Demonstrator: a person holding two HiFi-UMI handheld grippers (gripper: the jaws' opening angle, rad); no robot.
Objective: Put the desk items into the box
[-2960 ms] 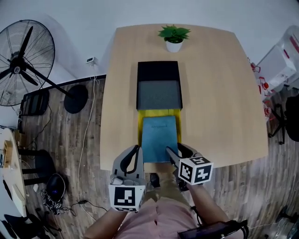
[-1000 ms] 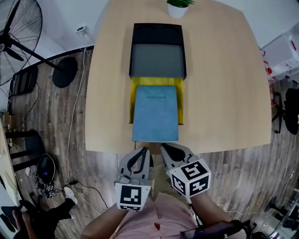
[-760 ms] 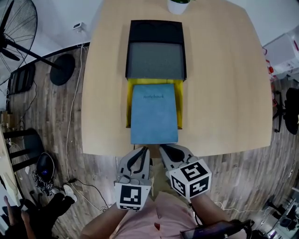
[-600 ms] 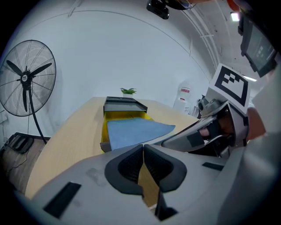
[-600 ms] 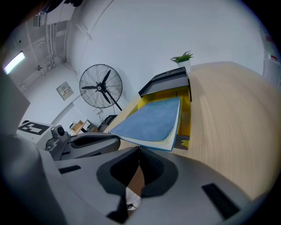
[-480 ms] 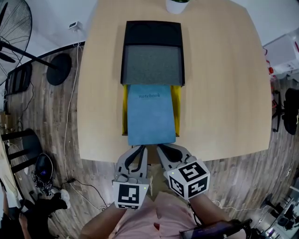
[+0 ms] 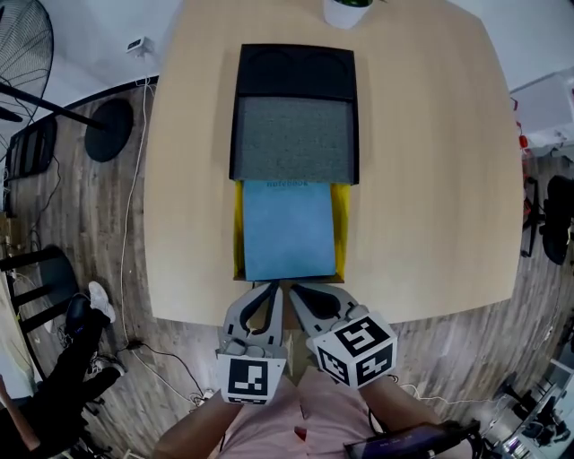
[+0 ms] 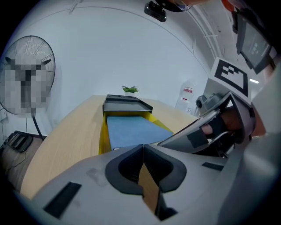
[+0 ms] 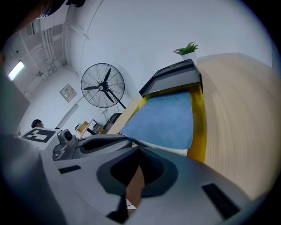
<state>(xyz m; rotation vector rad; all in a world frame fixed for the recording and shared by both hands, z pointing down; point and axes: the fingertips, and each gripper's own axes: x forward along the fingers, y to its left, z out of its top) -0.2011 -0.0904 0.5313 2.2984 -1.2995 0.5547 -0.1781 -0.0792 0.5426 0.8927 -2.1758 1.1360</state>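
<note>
Head view: left gripper (image 7: pixel 273 289) & right gripper (image 7: pixel 292 290), fingers pressed together on nothing, sit just short of notebook (image 7: pixel 289 229); prob. pushing step, next nudge it fwd into box (image 7: pixel 296 70).

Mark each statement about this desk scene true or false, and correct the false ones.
1. The blue notebook lies on top of a yellow folder. True.
2. The left gripper is shut on the notebook. False: its jaws are together with nothing between them, at the near edge of the table, short of the notebook.
3. A potted plant stands beyond the black box. True.
4. The right gripper has its jaws wide apart. False: they are together and empty.
5. The notebook lies wholly inside the black box. False: nearly all of it lies on the box's near side.
</note>
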